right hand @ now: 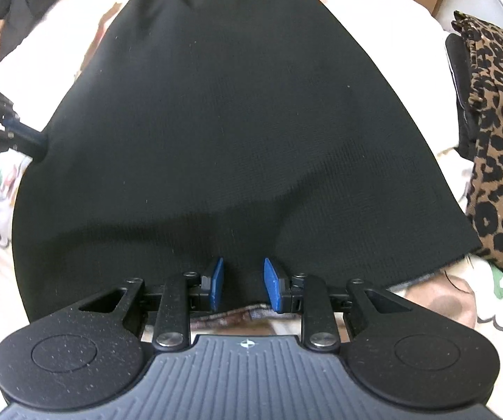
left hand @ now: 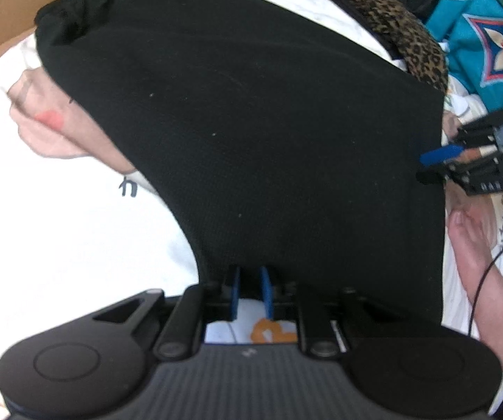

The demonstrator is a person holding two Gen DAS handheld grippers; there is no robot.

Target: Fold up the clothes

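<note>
A black knit garment lies spread over a white printed bedsheet, its far end bunched by a cardboard wall. My left gripper is shut on the garment's near edge, blue pads close together with cloth between them. From the right wrist it shows at the left side of the garment. My right gripper holds the hem of the black garment, fabric filling the gap between its blue pads. In the left wrist view it pinches the garment's right edge.
A leopard-print cloth lies along the right of the garment, also the leopard-print cloth. Teal patterned fabric and other clothes are piled beyond. A cardboard wall borders the far side. A person's hand and a thin cable are at right.
</note>
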